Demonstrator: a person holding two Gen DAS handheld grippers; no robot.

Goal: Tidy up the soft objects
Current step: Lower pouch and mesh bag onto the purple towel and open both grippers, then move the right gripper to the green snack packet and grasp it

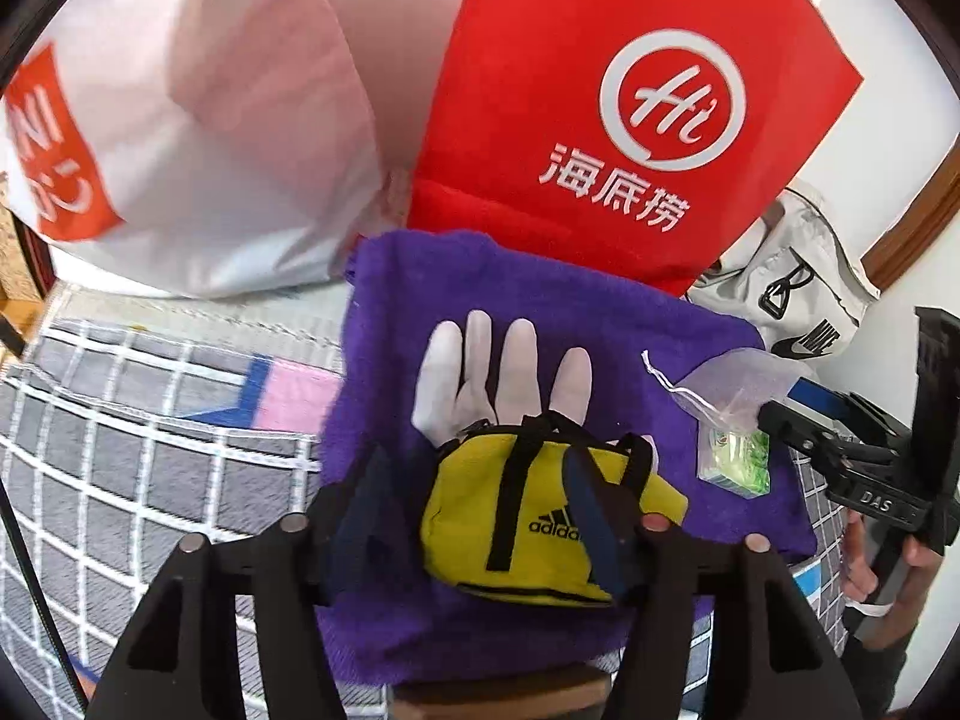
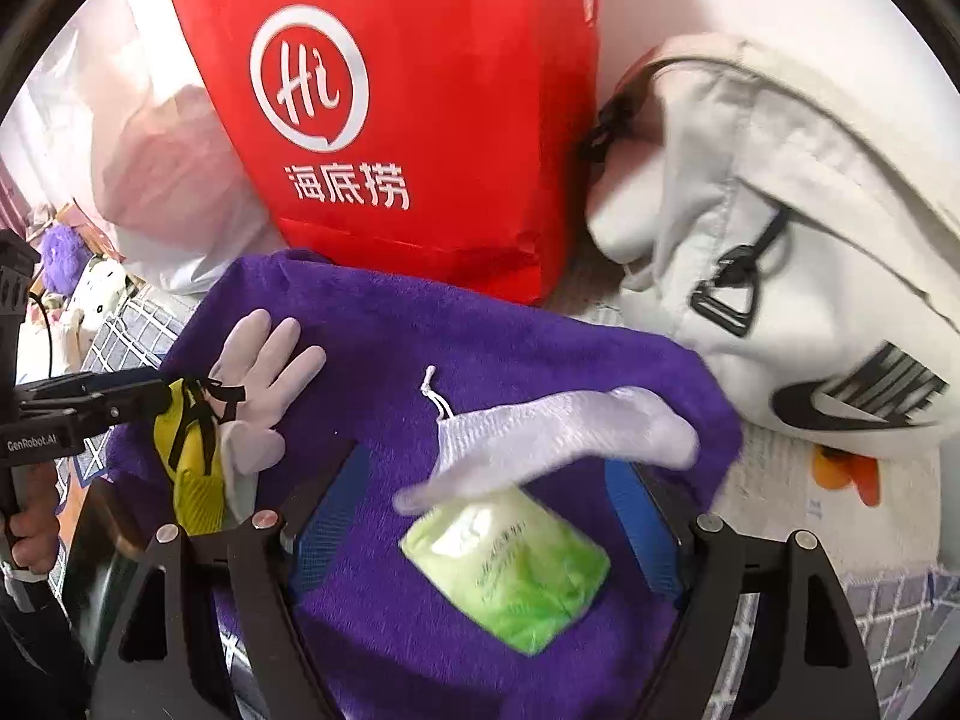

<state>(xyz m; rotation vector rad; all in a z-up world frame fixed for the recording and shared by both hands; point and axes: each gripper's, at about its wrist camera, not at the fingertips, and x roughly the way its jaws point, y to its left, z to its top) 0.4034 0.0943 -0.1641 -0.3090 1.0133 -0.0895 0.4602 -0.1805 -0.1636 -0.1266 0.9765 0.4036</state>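
A purple towel [image 1: 540, 312] [image 2: 420, 330] is spread on the bed. On it a white glove [image 1: 504, 372] [image 2: 264, 360] lies flat, and a small yellow Adidas bag [image 1: 468, 510] [image 2: 192, 480] rests on the glove's cuff. My left gripper [image 1: 477, 480] straddles the yellow bag; its left pad stands clear of the bag, so it is open. At the towel's right lies a white mesh drawstring pouch [image 2: 564, 426] [image 1: 732, 384] over a green tissue pack [image 2: 510, 564] [image 1: 735, 462]. My right gripper [image 2: 486, 468] is open around them with both pads apart from the pack.
A red paper bag [image 1: 600, 120] [image 2: 408, 120] and a white plastic bag [image 1: 210, 120] stand behind the towel. A white Nike bag [image 2: 780, 240] lies to the right, an orange toy [image 2: 846, 468] below it. A checked bedsheet [image 1: 150, 450] spreads to the left.
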